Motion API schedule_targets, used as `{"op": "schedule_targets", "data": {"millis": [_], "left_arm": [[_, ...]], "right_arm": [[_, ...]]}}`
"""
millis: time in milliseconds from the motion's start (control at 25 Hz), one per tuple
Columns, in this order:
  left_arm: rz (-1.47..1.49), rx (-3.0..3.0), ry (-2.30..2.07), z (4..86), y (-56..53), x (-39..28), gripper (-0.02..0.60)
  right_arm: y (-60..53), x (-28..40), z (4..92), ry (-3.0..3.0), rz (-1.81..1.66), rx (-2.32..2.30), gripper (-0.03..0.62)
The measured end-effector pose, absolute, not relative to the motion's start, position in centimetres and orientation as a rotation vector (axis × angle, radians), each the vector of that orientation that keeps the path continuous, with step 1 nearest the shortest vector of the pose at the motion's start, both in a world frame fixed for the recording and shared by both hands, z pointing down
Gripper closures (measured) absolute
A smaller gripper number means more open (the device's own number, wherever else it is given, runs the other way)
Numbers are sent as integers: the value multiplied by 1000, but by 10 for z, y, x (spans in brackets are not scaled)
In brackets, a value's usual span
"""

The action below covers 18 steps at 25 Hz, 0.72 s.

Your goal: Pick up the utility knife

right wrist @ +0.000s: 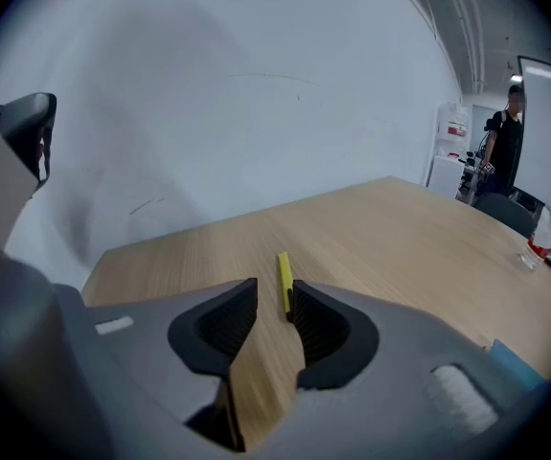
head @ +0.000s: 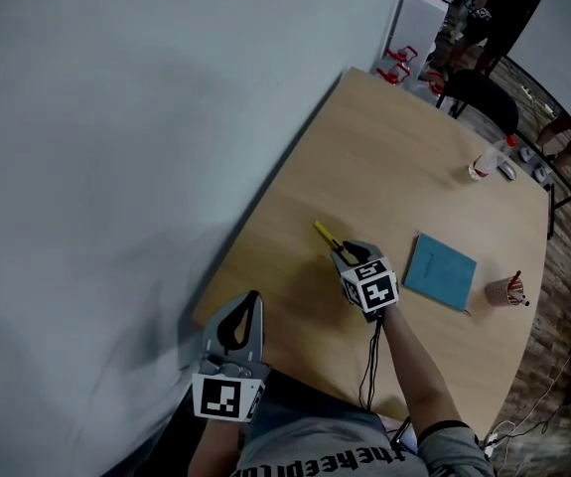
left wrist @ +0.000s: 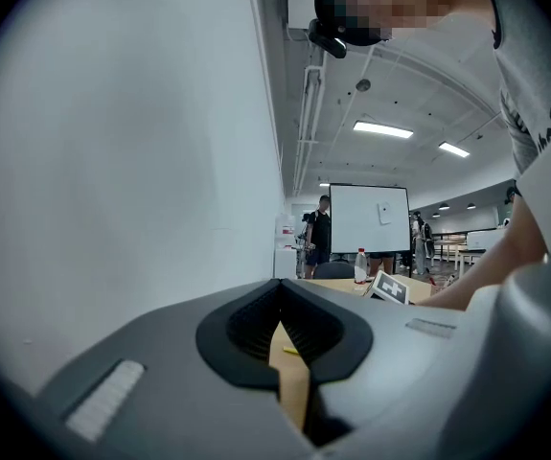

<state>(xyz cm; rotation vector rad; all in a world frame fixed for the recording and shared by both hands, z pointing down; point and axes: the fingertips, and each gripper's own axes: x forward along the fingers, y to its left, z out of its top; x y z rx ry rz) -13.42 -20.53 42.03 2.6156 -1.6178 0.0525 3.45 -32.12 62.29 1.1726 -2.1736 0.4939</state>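
Yellow utility knife flat on the pale wooden worktop, a little to the left of the blue notebook in the head view, lying slantwise with its far end toward the grey wall. Right gripper between knife and notebook, tilted down over the knife's near end, jaws standing wide apart and gripping nothing. In the right gripper view, bare worktop wood showing through the gap of the right gripper. Knife at the tips, close beside the right-hand jaw, its near end cut off behind that jaw, so contact with the pad impossible to judge; no squeeze on it from either side. Only a corner of the notebook visible there, at the lower right edge. Left gripper well apart from the notebook, off the worktop's near left corner, held level, tips closed together with nothing between. Same in the left gripper view: left gripper with tips meeting, a sliver of worktop seen through the hollow below them, plus a yellow speck too small to identify firmly. Just right of the notebook, a cup with a red straw. Beyond the notebook, near the far edge, a clear bottle with a red cap. Further past it, a dark chair and a person in black, upper body cut off by the frame.
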Motion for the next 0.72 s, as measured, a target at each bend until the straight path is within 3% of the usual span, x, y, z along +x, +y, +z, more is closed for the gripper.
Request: {"op": "schedule_targets", "data": {"millis": [520,720], "left_arm": [[89,2556,-1664,437,-209,-150,561],[87,2541,-1671,437,-209,-152,561]], "right_arm": [[-334,41,669,-2058,456,1148,470],[-331,36,670,-2076,493,1143,519]]}}
